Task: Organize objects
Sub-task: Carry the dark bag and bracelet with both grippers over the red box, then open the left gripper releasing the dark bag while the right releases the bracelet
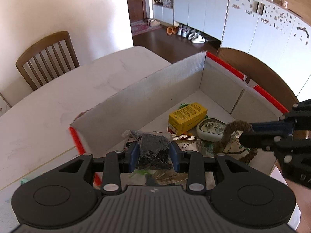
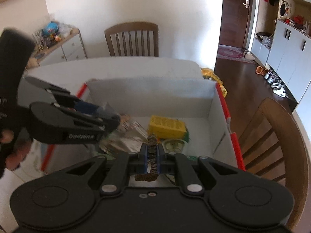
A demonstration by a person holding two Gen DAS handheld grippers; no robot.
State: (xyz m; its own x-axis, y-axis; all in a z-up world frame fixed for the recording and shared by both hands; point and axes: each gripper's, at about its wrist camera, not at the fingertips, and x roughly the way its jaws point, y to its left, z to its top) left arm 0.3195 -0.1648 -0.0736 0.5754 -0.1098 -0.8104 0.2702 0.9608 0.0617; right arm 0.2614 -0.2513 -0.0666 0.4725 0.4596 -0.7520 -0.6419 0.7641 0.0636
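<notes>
An open white cardboard box (image 1: 155,89) with red edges stands on the white table. My left gripper (image 1: 155,156) hangs over its near end, shut on a clear plastic packet of dark bits (image 1: 153,147). My right gripper (image 2: 152,158) is shut on the brown rope handle (image 2: 151,151) of a printed bag, which hangs over the box. The rope handle (image 1: 236,128) also shows at the right of the left wrist view, pinched by the right gripper (image 1: 250,129). Inside the box lie a yellow carton (image 1: 187,116) and a pale oval case (image 1: 210,129).
Wooden chairs stand at the far side (image 2: 132,38) and at the right (image 2: 276,136) of the table. A bare stretch of tabletop (image 1: 58,101) lies left of the box. Cabinets, shoes and dark floor (image 1: 175,40) lie beyond. A person's hand (image 2: 7,141) holds the left gripper.
</notes>
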